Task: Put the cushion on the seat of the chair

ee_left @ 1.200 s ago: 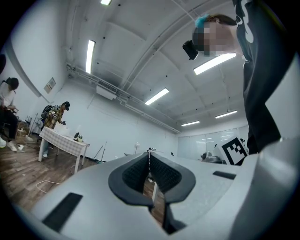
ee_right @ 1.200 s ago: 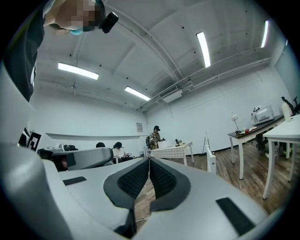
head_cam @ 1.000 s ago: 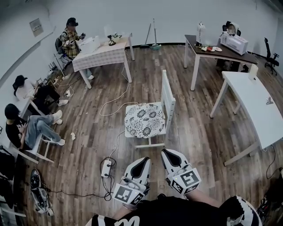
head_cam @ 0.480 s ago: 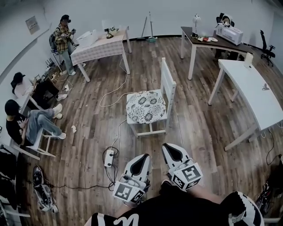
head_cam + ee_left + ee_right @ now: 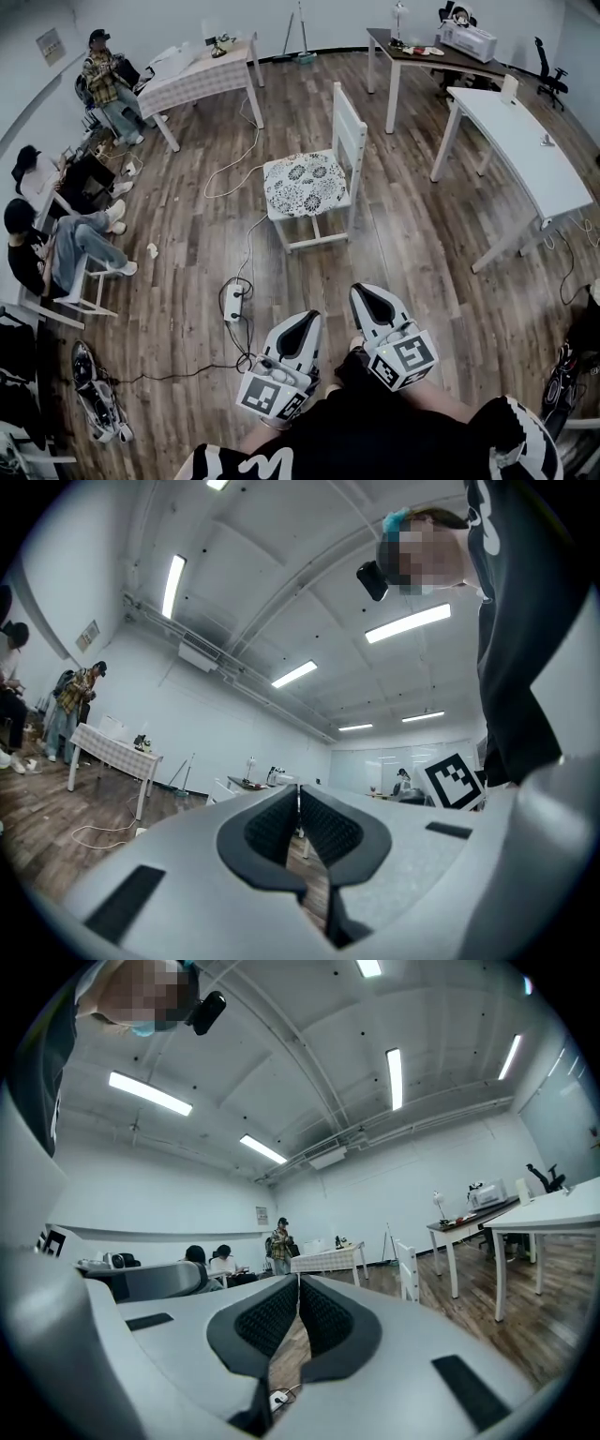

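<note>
At the left edge of the head view a seated person (image 5: pixel 42 267) sits by the wall. A white power strip (image 5: pixel 232 302) lies on the wooden plank floor (image 5: pixel 178 216), lower and nearer the middle.

The grey-and-white left tool (image 5: pixel 306 321) sits low in the frame, just left of centre. In its own view its jaws (image 5: pixel 298 803) are pressed together with nothing between them.

Above it, in the upper middle of the frame, the flat square cushion in black-and-white floral fabric (image 5: pixel 306 185) lies on the seat of the white wooden chair (image 5: pixel 349 131). It covers the seat almost edge to edge. Both tools are well apart from it, so the task looks done.

The cushion is probably light, soft and floppy, with nothing fragile about it. If it needs straightening, a pinch on the front edge or a corner should hold. A grip on each of two opposite edges would stop it sagging.

Just right of centre, the right tool (image 5: pixel 362 292) is likewise closed and empty (image 5: pixel 298 1288). A long white worktop (image 5: pixel 516 141) stands at the right.
</note>
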`<state>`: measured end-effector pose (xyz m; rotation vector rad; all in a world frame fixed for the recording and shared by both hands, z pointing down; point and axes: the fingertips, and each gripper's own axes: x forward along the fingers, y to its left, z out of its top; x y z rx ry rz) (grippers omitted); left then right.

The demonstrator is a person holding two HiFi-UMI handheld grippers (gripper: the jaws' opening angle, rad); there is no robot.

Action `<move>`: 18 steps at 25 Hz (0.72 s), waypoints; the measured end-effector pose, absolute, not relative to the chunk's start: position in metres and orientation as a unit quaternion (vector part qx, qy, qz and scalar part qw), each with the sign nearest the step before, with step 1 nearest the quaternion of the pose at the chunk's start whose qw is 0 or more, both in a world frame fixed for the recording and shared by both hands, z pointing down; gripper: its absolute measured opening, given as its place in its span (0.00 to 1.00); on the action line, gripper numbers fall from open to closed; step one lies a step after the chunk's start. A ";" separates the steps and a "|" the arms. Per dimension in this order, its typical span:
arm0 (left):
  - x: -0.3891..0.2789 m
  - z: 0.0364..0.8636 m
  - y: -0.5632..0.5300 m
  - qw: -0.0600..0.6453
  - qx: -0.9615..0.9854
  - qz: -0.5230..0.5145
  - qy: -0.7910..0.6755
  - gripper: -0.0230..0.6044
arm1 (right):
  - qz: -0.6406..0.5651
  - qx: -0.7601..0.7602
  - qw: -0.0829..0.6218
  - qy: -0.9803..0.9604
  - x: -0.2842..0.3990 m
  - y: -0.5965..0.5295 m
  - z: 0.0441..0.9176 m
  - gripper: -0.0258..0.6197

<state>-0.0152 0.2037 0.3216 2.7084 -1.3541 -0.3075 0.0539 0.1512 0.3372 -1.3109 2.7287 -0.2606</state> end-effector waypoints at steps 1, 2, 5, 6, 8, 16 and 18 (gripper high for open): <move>-0.018 0.323 0.211 0.051 0.890 -0.101 -0.442 0.06 | -0.086 -0.434 0.050 0.895 0.053 0.159 0.338 0.08; -0.020 0.324 0.217 0.053 0.891 -0.102 -0.440 0.06 | -0.085 -0.437 0.047 0.894 0.052 0.166 0.339 0.08; -0.027 0.321 0.231 0.051 0.892 -0.106 -0.437 0.06 | -0.081 -0.438 0.044 0.894 0.045 0.182 0.338 0.08; -0.029 0.319 0.234 0.049 0.892 -0.108 -0.437 0.06 | -0.079 -0.437 0.044 0.895 0.043 0.186 0.336 0.08; -0.032 0.316 0.240 0.046 0.891 -0.115 -0.437 0.06 | -0.071 -0.433 0.039 0.898 0.039 0.192 0.334 0.08; -0.039 0.309 0.246 0.043 0.885 -0.137 -0.443 0.06 | -0.062 -0.435 0.034 0.898 0.038 0.201 0.327 0.08; -0.040 0.310 0.245 0.044 0.884 -0.138 -0.445 0.06 | -0.061 -0.430 0.030 0.900 0.036 0.203 0.329 0.08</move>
